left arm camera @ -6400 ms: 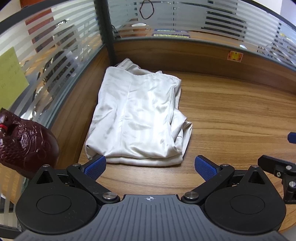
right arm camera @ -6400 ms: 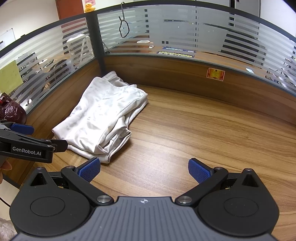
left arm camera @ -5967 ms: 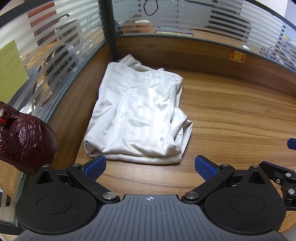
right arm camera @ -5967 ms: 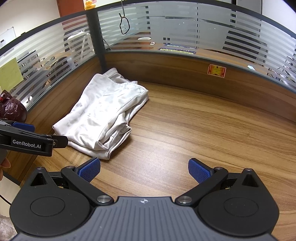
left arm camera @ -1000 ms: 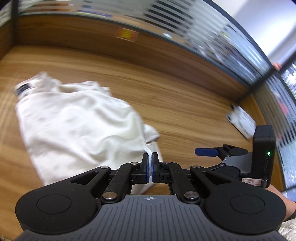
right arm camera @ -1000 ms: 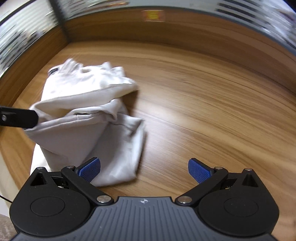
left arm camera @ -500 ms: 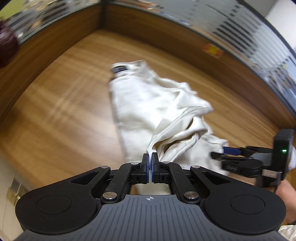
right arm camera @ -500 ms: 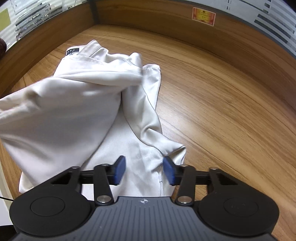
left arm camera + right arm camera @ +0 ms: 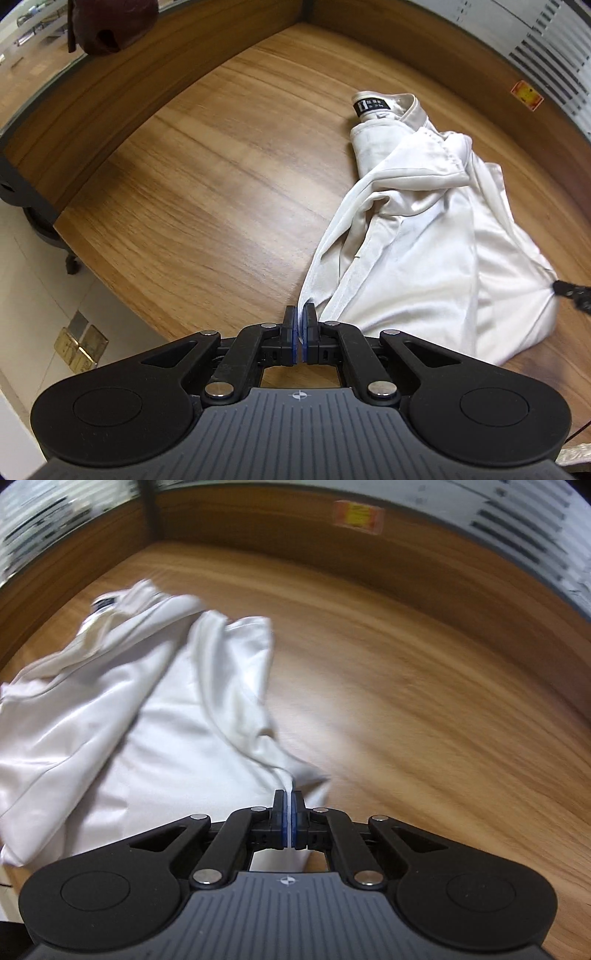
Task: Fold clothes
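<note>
A white satin garment (image 9: 436, 236) lies crumpled on the wooden desk (image 9: 207, 177), its waistband with a black label (image 9: 371, 106) at the far end. My left gripper (image 9: 299, 314) is shut on a near edge of the cloth by the desk's front edge. In the right wrist view the same garment (image 9: 155, 723) spreads to the left, and my right gripper (image 9: 288, 798) is shut on a corner of its fabric. A tip of the right gripper (image 9: 570, 291) shows at the cloth's far right side in the left wrist view.
A wooden wall with striped glass above (image 9: 480, 528) rings the desk. A dark red object (image 9: 107, 26) sits on the ledge at upper left. Beyond the desk's front edge is the floor with a brass outlet plate (image 9: 81, 345) and a chair base (image 9: 48, 229).
My right gripper's jaws went from wide open to shut on the cloth's corner. My left gripper, still shut on the fabric, swung toward the desk's front edge and lower, pulling the garment out.
</note>
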